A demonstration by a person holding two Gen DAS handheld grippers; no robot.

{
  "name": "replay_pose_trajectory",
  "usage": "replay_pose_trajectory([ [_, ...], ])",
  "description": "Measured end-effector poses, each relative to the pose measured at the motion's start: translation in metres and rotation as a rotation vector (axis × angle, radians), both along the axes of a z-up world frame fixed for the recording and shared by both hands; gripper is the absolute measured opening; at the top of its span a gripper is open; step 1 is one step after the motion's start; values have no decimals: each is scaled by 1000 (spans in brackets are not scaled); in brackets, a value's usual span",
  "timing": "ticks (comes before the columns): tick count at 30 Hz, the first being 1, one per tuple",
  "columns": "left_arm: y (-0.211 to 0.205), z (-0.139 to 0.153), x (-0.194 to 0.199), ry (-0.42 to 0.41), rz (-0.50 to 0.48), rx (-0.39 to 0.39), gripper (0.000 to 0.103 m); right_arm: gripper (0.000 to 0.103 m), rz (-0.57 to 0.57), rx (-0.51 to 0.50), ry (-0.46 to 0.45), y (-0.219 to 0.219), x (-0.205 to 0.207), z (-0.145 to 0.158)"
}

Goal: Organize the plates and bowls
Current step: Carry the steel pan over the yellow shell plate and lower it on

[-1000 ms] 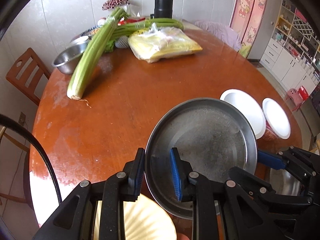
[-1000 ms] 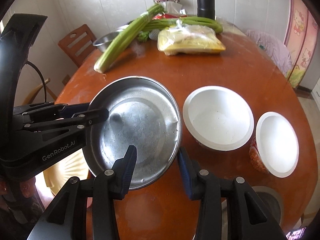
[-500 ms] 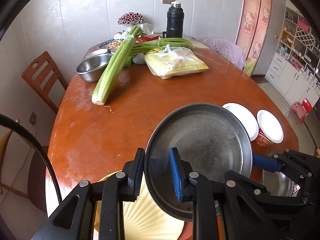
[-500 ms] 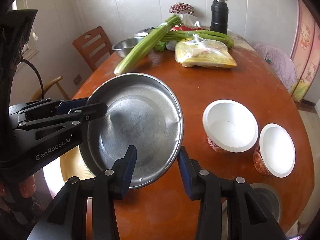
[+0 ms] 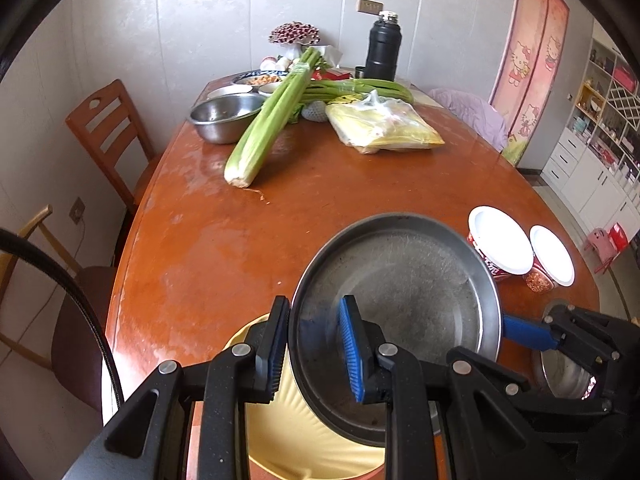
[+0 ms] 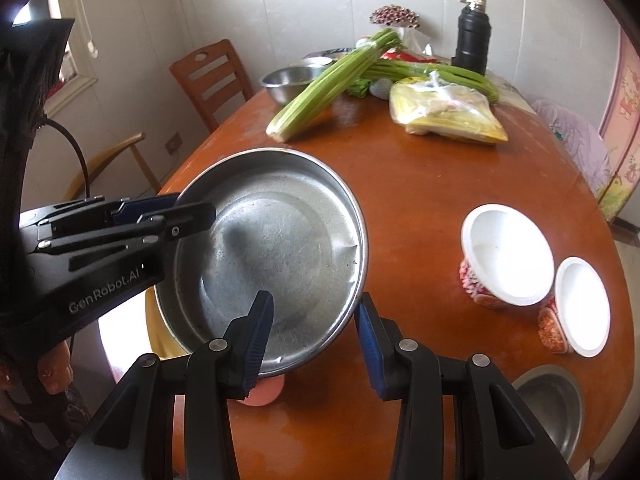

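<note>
Now, lifted: steel plate [image 5: 404,300] is up off the table [image 5: 240,240], higher than a second ago; more of the table and far clutter shows in both views
Left hand-held gripper [image 5: 314,344]: clamped on the plate's near-left rim, one pad inside, one outside, at lower centre of its frame
Right hand-held gripper [image 6: 314,340]: jaws spread, straddling the plate's lower right rim but not pinching it, as far as I can tell
Below: yellow plate [image 5: 304,432] sits under the steel one at the bottom of the left view
Bowls: two white bowls [image 6: 506,254] at right of frame, side by side, unmoved; a steel bowl [image 6: 548,404] at lower right
Meaning: plate seems in transit, carried by the left alone; likely headed for a stack, perhaps onto the yellow plate
Risk: a one-sided rim grip could let it tip
</note>
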State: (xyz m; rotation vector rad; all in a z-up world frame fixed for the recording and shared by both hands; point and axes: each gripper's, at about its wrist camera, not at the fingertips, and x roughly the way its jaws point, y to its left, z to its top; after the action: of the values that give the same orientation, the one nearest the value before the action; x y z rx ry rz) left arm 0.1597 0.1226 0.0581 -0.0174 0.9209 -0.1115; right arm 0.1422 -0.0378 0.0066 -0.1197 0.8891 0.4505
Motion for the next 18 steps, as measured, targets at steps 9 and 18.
replay_pose_trajectory([
  [9, 17, -15, -3, 23, 23, 5, 25, 44, 24, -22, 8, 18, -4, -9],
  [18, 28, -34, -7, 52, 52, 2, 26, 44, 51, -51, 32, 31, -5, -24],
])
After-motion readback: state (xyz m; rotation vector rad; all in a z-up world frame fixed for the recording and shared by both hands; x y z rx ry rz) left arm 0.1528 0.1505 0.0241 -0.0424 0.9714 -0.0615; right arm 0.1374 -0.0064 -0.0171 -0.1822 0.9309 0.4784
